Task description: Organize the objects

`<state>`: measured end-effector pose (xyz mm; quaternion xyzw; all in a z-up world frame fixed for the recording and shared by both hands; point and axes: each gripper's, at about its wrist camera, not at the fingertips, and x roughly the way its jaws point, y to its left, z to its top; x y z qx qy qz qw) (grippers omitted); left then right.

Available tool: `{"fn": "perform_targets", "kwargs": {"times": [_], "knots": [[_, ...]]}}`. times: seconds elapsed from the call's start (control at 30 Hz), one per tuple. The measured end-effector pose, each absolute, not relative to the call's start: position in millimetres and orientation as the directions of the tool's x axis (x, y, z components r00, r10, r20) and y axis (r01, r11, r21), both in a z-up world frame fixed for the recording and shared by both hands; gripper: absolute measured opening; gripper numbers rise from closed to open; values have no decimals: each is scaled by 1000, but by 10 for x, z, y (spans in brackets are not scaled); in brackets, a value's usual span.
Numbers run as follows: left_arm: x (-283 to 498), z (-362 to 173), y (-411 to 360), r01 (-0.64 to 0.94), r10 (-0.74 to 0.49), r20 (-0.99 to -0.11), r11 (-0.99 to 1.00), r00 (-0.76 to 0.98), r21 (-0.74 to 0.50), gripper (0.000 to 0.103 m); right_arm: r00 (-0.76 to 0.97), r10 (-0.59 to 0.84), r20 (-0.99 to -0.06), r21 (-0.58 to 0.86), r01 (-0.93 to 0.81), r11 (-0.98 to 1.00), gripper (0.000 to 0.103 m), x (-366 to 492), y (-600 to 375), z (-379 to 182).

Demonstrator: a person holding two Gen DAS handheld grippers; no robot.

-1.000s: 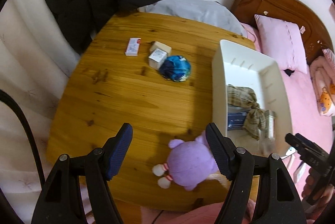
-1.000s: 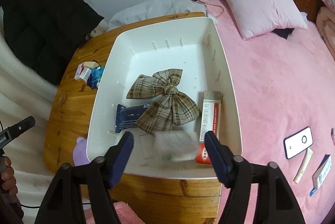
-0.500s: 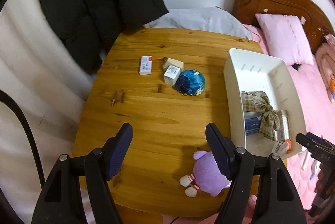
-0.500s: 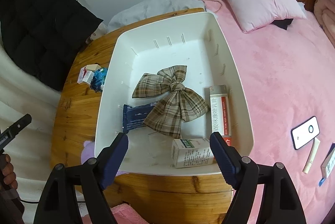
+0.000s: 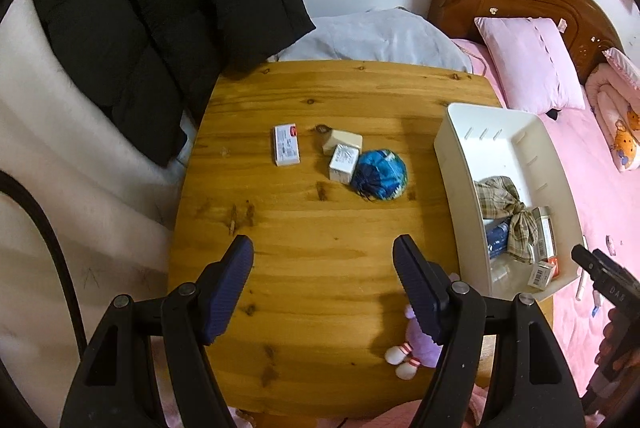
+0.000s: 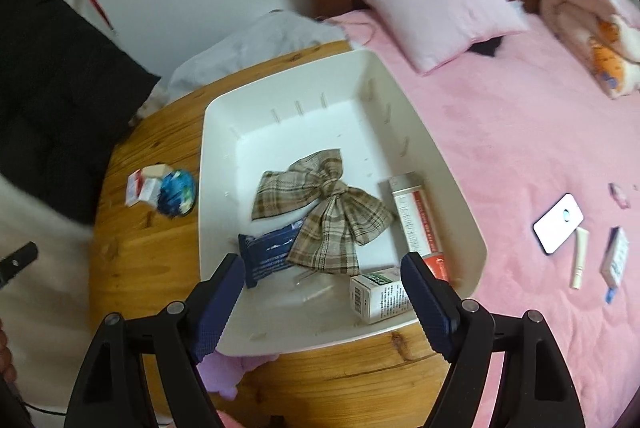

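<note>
- While both jaws stand apart and empty, the left hand-held gripper [image 5: 323, 284] hangs over bare bench [image 5: 320, 228], and the right hand-held gripper [image 6: 322, 302], whose jaws have just been opening with nothing between them, hangs over the near end of the tray [image 6: 448, 183].
- Just below the left one's right finger lies the plush [image 5: 420, 342], half hidden; it looks soft and light, so a squeeze across the body should hold better than a pinch on a foot.
- Well ahead of that hand-held gripper sit the flat box [image 5: 286, 144], two small boxes [image 5: 343, 156] touching each other, and the blue pouch [image 5: 380, 175] touching the nearer box.
- Boxes look stiff, light cardboard: I would grip across the narrow sides, gently.
- Pouch appears soft and squashy, with a cord at its gathered end; take it around the middle.
- Inside the tray, bow [image 6: 320, 216], dark packet [image 6: 272, 254], tube box [image 6: 418, 220] and carton [image 6: 380, 294] already lie.
</note>
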<state>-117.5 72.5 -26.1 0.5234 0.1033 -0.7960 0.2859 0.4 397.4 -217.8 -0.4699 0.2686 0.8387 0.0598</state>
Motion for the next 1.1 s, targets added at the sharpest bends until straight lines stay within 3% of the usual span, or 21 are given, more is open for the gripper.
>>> {"fn": "perform_targets", "kwargs": {"times": [0.4,0.8,1.1], "knots": [[-1413,-350,238,445,-302,-914,-881,-273,158,76,-535,-77,-841,387,-496,-777,81,51,3546,-2130],[-1757,-661,-22,289,-204,-942,-949,-267,124,76,-512,-155,-845,481,-600,-639,81,206,3195,-2290],[-2165,-1149,-190,263,-122,-972,-963,-203,67,76,-499,-291,-816,568,-606,-557,81,163,2944,-2462]]}}
